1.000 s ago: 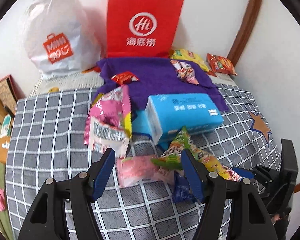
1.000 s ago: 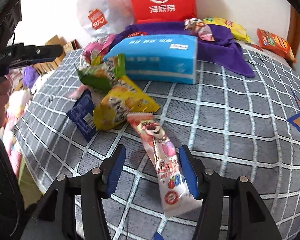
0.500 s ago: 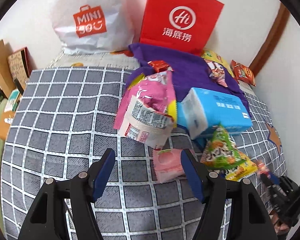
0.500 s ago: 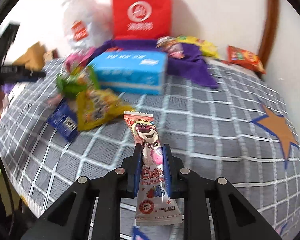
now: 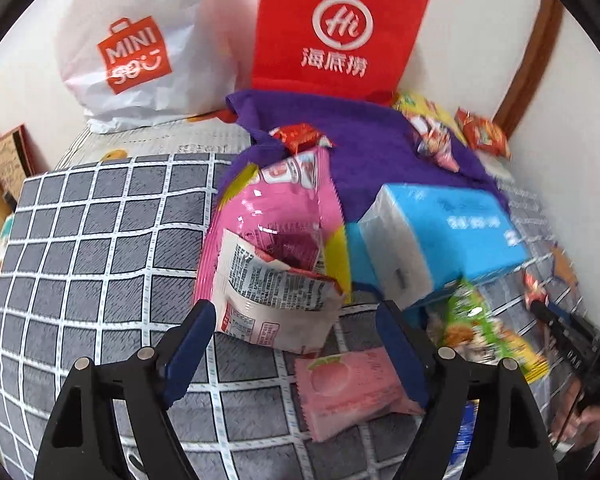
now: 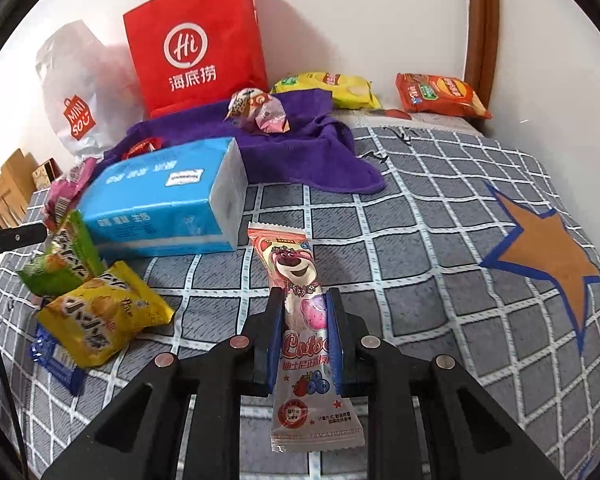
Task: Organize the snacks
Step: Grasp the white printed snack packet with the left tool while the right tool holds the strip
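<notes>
Here, right gripper [image 6: 303, 334]: jaws clamped tight on a long bear-print snack packet [image 6: 304, 320], gripped across its middle. Packet runs lengthwise between the blue pads [image 6: 269, 344], bear end sticking out ahead of the tips, sealed end trailing back toward the camera. It looks raised off the grey checked bedcover [image 6: 440, 240], though contact under the far end is hard to judge.

Left gripper [image 5: 298, 350]: jaws wide and opening, pads pressing on nothing. A pink bag [image 5: 276, 248] with a white label panel lies just ahead, its lower edge reaching down between the fingertips. A small pink peach packet [image 5: 348, 388] lies on the cover inside the gap, close against the right finger.

Around: blue tissue pack [image 6: 164, 200] behind the held packet, resting partly on a purple towel [image 6: 300, 148]. Green bag [image 6: 60, 256] and yellow bag [image 6: 100, 316] heaped at its near left corner, a dark blue packet [image 6: 56, 360] under the yellow one. Red paper bag [image 6: 196, 40] and white plastic bag [image 6: 76, 92] stand against the wall. Yellow [image 6: 328, 88] and orange [image 6: 440, 94] packets lie at the far edge.
</notes>
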Demonstrator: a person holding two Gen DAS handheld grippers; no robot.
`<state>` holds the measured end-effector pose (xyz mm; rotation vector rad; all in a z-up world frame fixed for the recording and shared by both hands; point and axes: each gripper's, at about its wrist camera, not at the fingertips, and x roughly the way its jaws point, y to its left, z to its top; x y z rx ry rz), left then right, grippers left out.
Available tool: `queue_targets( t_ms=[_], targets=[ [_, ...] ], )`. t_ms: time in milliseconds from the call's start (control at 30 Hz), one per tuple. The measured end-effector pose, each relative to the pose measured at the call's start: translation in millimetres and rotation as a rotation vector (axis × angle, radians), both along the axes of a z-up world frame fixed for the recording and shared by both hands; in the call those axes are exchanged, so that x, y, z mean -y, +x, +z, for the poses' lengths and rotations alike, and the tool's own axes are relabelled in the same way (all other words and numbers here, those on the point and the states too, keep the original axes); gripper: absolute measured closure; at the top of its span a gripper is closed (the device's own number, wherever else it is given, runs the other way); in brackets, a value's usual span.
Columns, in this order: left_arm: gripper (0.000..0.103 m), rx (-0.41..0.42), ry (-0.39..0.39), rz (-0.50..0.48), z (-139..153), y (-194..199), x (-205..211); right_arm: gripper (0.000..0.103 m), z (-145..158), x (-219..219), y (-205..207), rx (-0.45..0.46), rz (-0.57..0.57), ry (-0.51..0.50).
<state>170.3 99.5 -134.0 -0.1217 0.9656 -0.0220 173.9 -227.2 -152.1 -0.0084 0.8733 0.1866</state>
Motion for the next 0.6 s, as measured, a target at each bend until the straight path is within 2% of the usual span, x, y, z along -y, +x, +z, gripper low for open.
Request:
queue_targets(
  t_ms=[100, 267, 500, 600],
  targets=[
    [0.022, -0.021, 0.022, 0.003, -13, 6, -2, 0.082, -11, -5, 4, -0.032, 0.004, -0.029],
    [0.022, -0.01, -0.018, -0.001, -23, 11, -11, 0.081, -12, -4, 7, -0.047, -0.013, -0.043],
    [0.024, 0.006, -0.084, -0.006, -23, 6, -19, 0.081, -11, -4, 9, -0.058, -0.018, -0.036],
    [0.028, 0.012, -0.091, -0.016, -21, 3, -18, 0.08, -10, -2, 10, -0.063, -0.021, -0.014]
  ],
)
